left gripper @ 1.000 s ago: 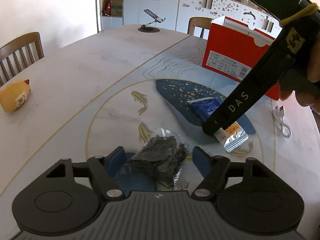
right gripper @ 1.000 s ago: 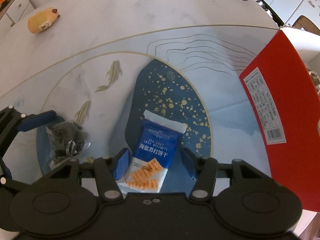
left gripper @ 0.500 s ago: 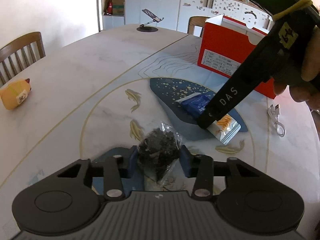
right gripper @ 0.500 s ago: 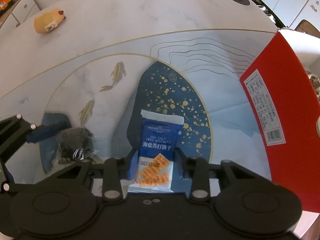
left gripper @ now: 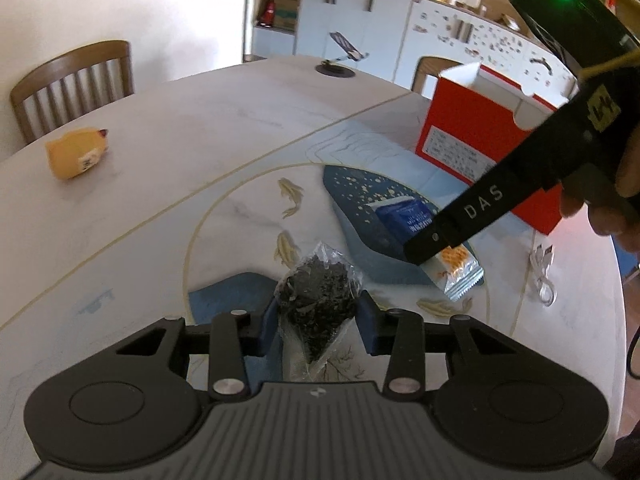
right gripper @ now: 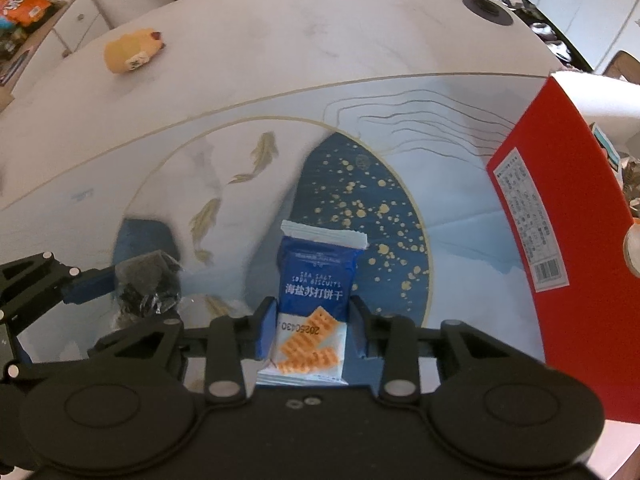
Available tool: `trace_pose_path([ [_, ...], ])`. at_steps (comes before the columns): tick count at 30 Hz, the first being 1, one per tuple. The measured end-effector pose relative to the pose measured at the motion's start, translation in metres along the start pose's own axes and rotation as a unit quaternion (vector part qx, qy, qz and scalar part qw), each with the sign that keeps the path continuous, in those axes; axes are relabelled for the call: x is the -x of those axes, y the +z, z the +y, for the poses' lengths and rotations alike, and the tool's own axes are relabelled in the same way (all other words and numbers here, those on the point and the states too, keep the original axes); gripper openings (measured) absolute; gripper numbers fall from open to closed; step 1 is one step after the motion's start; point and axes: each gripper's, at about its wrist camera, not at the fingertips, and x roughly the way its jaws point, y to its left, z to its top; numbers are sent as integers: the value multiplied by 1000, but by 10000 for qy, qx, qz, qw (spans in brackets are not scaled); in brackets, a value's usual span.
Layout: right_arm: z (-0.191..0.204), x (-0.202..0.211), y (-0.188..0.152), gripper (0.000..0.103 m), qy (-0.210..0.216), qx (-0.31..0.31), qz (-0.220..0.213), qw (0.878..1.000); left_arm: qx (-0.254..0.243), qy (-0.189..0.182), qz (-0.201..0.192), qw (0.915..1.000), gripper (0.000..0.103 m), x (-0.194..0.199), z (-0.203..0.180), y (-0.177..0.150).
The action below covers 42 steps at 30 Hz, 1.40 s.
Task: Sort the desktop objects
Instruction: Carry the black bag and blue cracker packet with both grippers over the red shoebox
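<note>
With the left gripper (left gripper: pixel 318 322) clamped on the tea bag (left gripper: pixel 318 300) and the right gripper (right gripper: pixel 312 330) clamped on the biscuit pack (right gripper: pixel 316 280), lift both squarely toward the red box (right gripper: pixel 560 216) at 3 o'clock.

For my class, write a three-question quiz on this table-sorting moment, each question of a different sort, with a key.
1. True or false: the left gripper has its jaws shut on the clear bag of dark dried leaves.
2. Multiple choice: what does the right gripper hold? A) a white cable B) a blue sea salt soda biscuit packet C) a yellow plush toy
3. Fill in: the open carton beside the blue patch of the table's pattern is coloured ____.

Key:
1. True.
2. B. The white cable and the yellow plush toy lie untouched on the table.
3. Red; the red box stands with its top flap open.
</note>
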Motion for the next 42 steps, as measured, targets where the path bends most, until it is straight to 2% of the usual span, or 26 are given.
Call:
trace_pose_path([
  [11,12,25,-6,36,430,468,-179,9978,629,442,-190,9969,39,41,-8,1],
  [21,20,52,-11,36,757,1105,-312,9905,1083,637,-348,9915,39,68,-20,7],
  [32,-12,79,-8,36,971,1350,-427,9851,1074,743,-512,9901,39,78,-50,27],
  [42,-56,105,1,36,884,1435,-674,9834,902,751,-573,9914,39,66,-79,51],
])
